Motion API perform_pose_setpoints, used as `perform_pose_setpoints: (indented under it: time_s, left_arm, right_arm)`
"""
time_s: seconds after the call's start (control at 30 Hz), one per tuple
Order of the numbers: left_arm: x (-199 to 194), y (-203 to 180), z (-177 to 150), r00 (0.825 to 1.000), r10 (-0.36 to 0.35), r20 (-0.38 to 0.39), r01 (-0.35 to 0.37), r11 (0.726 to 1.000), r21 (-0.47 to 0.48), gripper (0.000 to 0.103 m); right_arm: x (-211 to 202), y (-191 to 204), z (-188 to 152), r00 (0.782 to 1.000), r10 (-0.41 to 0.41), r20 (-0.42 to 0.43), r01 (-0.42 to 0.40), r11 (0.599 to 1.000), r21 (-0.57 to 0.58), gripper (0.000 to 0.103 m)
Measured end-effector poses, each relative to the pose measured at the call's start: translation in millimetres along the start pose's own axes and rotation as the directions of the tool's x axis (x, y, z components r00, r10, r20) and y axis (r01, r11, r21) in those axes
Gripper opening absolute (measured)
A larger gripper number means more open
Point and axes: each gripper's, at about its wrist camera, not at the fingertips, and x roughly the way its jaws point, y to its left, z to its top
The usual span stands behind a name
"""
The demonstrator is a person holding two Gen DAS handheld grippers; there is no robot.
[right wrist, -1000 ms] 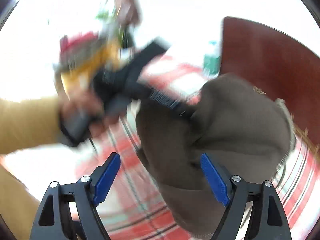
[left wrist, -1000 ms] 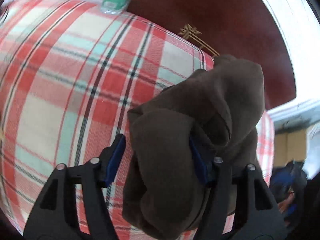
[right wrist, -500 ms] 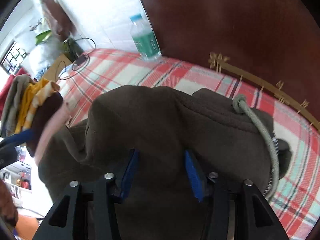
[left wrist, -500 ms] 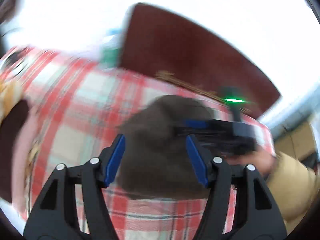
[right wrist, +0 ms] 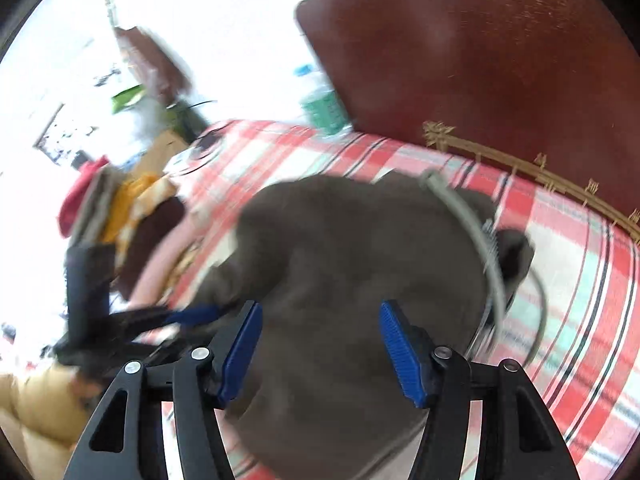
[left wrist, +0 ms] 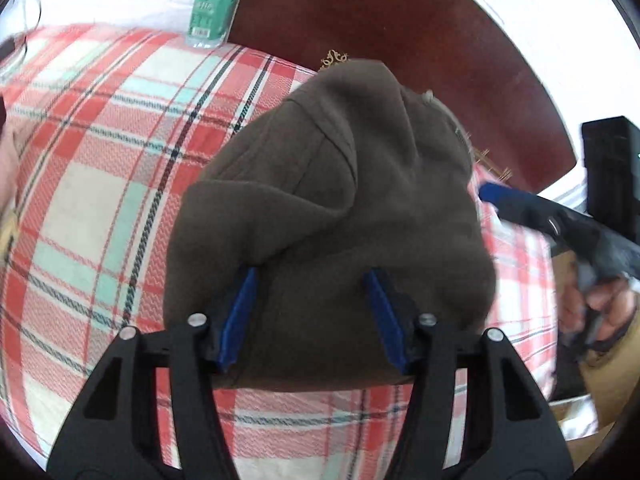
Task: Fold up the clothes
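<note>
A bunched brown garment [left wrist: 360, 184] lies on the red plaid cloth [left wrist: 80, 200]. My left gripper [left wrist: 311, 274] has the garment's near fold filling the gap between its blue pads. The fabric laps over both tips, and the jaws are closing on it. In the right wrist view the same garment [right wrist: 360, 264] shows a grey cord and zipper [right wrist: 472, 224] along its right side. My right gripper [right wrist: 320, 308] hovers over it with both pads bare, its jaws opening and nothing pinched. Its blue fingertip [left wrist: 496, 194] shows just off the garment's right edge, held by a hand [left wrist: 600, 304].
A green-labelled water bottle [left wrist: 210, 4] stands at the far edge of the plaid surface. Beside it rises a dark red wooden board [left wrist: 400, 20] with gold trim. A stack of folded clothes [right wrist: 128, 208] sits at the left. A yellow sleeve [right wrist: 36, 408] is at lower left.
The right gripper let go of the brown garment and drew back from it. The left gripper, which hovered open above the heap, now has the fabric between its pads.
</note>
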Motion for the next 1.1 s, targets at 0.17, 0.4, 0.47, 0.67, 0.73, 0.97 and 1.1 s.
perform_pose_setpoints:
  time_s: [0.17, 0.4, 0.47, 0.67, 0.73, 0.97, 1.1]
  left_arm:
    - [0.2, -15.0, -3.1, 0.991, 0.128, 0.033, -0.131, 0.983, 0.128, 0.062]
    - [-50.1, -11.1, 7.1, 0.987, 0.157, 0.045, -0.16, 0.986, 0.056, 0.063]
    - [-74.3, -13.1, 4.9, 0.98, 0.183, 0.076, -0.186, 0.982, 0.041, 0.064]
    - [-112.2, -18.4, -8.6, 0.972, 0.201, 0.118, -0.203, 0.979, 0.01, 0.077]
    - [-116.8, -27.3, -8.8, 0.973, 0.208, 0.101, -0.21, 0.978, 0.01, 0.077]
    - [-123.0, -62.2, -15.7, 0.969, 0.225, 0.1, -0.229, 0.973, 0.027, 0.08]
    - [-121.3, -74.5, -15.5, 0.967, 0.224, 0.121, -0.23, 0.972, 0.043, 0.084]
  right_arm:
    - [28.9, 12.4, -30.6, 0.991, -0.129, -0.02, 0.125, 0.983, -0.137, 0.064]
    - [12.7, 20.1, -48.4, 0.991, -0.131, 0.005, 0.131, 0.984, -0.12, 0.081]
    - [-3.5, 18.5, -58.5, 0.993, -0.112, 0.034, 0.115, 0.99, -0.077, 0.084]
    - [-33.6, 25.3, -90.9, 0.991, -0.111, 0.07, 0.112, 0.994, -0.008, 0.085]
    - [-38.1, 29.8, -97.5, 0.99, -0.116, 0.076, 0.115, 0.993, 0.01, 0.085]
    - [-49.0, 46.6, -109.7, 0.99, -0.119, 0.079, 0.118, 0.993, 0.01, 0.086]
    - [-55.7, 52.6, -112.7, 0.988, -0.126, 0.085, 0.125, 0.992, 0.01, 0.086]
